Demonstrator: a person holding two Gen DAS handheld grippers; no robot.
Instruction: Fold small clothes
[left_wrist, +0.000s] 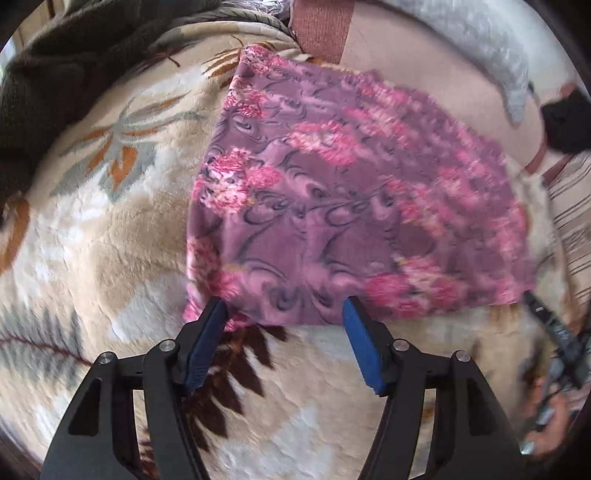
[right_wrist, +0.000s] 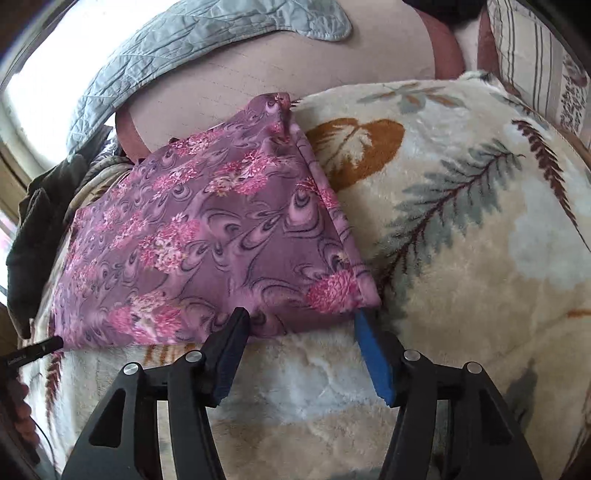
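Note:
A purple garment with pink flowers (left_wrist: 332, 206) lies spread flat on a cream leaf-print blanket (left_wrist: 103, 229). My left gripper (left_wrist: 284, 310) is open, its blue-padded fingertips at the garment's near-left hem. The garment also shows in the right wrist view (right_wrist: 207, 240). My right gripper (right_wrist: 301, 317) is open, its fingertips at the near-right hem, by the corner. Neither holds cloth. The right gripper's tip shows at the right edge of the left wrist view (left_wrist: 543, 314), and the left gripper's tip shows at the left edge of the right wrist view (right_wrist: 40, 349).
A dark brown cloth (left_wrist: 55, 74) lies at the far left. A grey quilted cover (right_wrist: 192, 48) lies over a beige cushion (right_wrist: 295, 70) behind the garment. A striped pillow (right_wrist: 532, 51) is at the far right. The blanket (right_wrist: 461, 240) spreads to the right.

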